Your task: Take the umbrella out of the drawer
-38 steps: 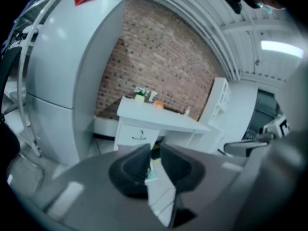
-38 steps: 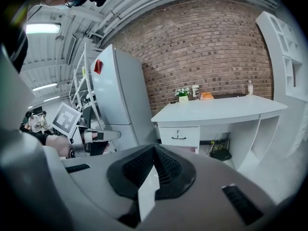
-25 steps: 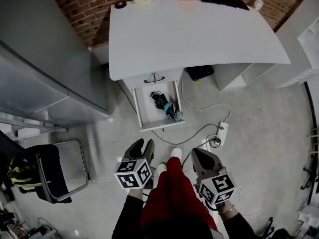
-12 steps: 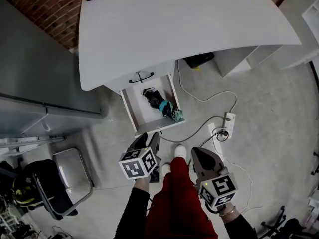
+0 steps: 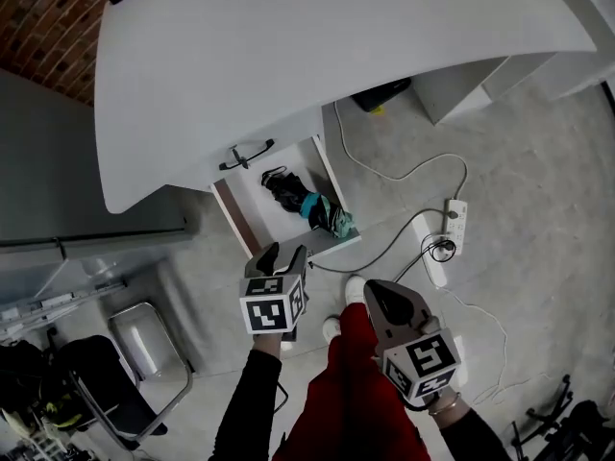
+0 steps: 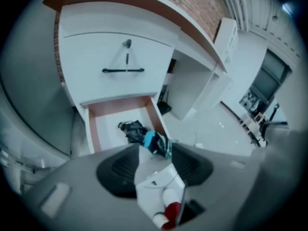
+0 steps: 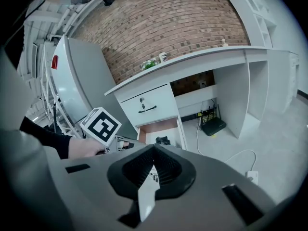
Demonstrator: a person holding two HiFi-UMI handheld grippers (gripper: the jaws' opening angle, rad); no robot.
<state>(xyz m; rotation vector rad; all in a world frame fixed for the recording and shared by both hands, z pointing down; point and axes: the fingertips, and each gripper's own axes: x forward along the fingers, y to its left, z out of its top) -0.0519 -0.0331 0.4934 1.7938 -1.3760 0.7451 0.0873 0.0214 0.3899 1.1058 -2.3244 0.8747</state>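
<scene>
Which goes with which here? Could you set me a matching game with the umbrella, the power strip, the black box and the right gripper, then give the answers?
Things:
1. umbrella
2. power strip
3. black box
4. right gripper

Places or states:
A. tucked under the desk
B. jaws together, nothing between them
C. lying in the open drawer
D. out on the floor, with a cable plugged in

Pairs: 1-C, 2-D, 3-A, 4-B
</scene>
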